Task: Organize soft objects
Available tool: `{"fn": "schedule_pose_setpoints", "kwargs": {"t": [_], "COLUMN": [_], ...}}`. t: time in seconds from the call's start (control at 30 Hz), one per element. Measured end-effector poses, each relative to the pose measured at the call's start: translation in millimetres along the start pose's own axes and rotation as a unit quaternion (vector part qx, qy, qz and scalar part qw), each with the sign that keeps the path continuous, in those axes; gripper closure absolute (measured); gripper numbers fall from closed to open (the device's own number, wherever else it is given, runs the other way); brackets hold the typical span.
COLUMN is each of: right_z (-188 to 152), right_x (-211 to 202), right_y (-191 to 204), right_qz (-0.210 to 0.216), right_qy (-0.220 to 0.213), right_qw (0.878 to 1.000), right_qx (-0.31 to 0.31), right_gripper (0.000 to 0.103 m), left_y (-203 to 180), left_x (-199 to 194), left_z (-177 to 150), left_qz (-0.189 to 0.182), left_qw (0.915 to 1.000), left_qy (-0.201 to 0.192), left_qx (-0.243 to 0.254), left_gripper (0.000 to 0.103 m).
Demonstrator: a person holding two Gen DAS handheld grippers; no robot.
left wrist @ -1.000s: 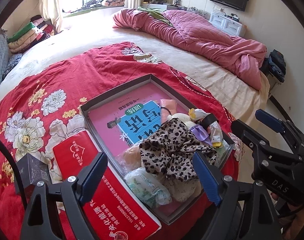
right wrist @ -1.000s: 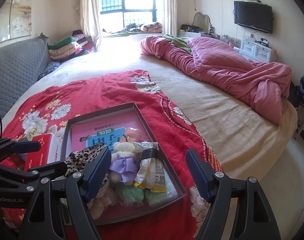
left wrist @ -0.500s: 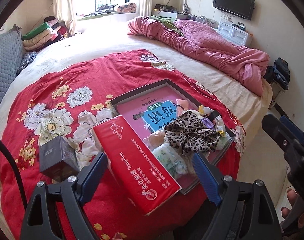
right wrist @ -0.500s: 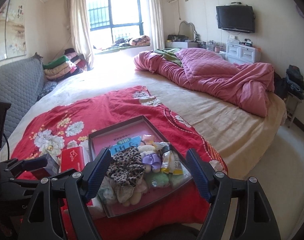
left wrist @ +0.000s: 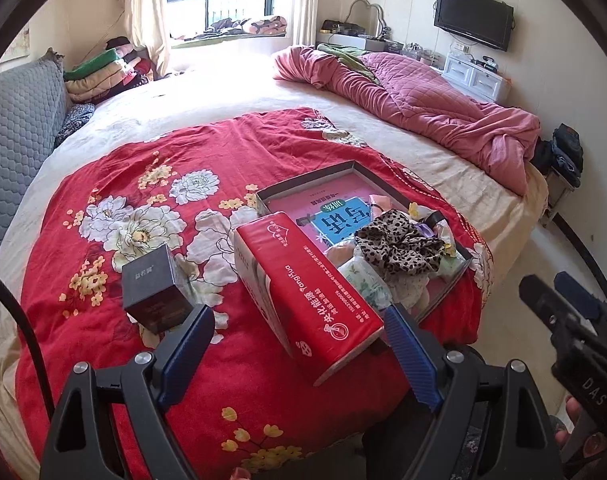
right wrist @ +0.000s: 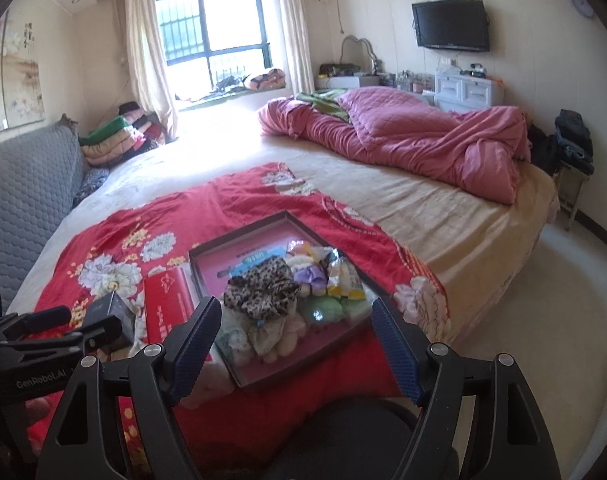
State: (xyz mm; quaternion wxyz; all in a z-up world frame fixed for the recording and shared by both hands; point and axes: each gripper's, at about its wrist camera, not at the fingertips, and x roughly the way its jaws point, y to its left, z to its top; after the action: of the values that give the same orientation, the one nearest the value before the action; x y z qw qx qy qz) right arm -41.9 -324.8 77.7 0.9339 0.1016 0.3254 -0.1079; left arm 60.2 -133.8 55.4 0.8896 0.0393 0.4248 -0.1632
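Observation:
A dark shallow tray (left wrist: 345, 168) (right wrist: 239, 236) lies on the red flowered cloth (left wrist: 151, 184) near the bed's front edge. It holds a pink and blue book (left wrist: 335, 216), a leopard-print scrunchie (left wrist: 395, 242) (right wrist: 259, 290), a small plush doll (right wrist: 309, 274), snack packets (right wrist: 343, 280) and other soft items. My left gripper (left wrist: 299, 346) is open and empty, held back in front of the cloth. My right gripper (right wrist: 295, 338) is open and empty, held back from the tray.
A red tissue pack (left wrist: 303, 288) (right wrist: 169, 300) lies left of the tray. A small dark box (left wrist: 155, 286) (right wrist: 113, 314) stands further left. A pink quilt (left wrist: 415, 108) is heaped at the far right of the bed. A grey headboard (left wrist: 15, 132) is at left.
Both grippers have pulled back and up from the tray, so more of the bed shows. Both stay open and empty. The objects have not moved.

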Motion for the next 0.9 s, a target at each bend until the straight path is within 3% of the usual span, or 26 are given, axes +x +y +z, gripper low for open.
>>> {"fn": "schedule_pose_setpoints", "kwargs": {"t": [0.2,0.37,0.9], "right_z": [-25.1,-35.0,-38.4], "right_x": [4.1,7.6,-0.3], "right_y": [8.6,2.8,9.5], "right_qz": [0.014,0.0,-0.001], "right_qy": [0.027,0.049,0.041], "right_qw": [0.999,0.999,0.999], "right_qx": [-0.016,-0.007,-0.021], "right_gripper": [0.024,0.024,0.024], "left_y": [-3.0,-6.0,-10.1], "left_x": [2.4,5.7,10.8], "left_z": [-15.8,-27.0,-44.6], "left_qz": [0.003,0.003,0.001], "left_qw": [0.9999,0.9998,0.9994], "left_qy": [0.015,0.019,0.032], "left_qx": [0.007,0.008,0.008], "left_gripper": [0.017,0.017,0.017]}}
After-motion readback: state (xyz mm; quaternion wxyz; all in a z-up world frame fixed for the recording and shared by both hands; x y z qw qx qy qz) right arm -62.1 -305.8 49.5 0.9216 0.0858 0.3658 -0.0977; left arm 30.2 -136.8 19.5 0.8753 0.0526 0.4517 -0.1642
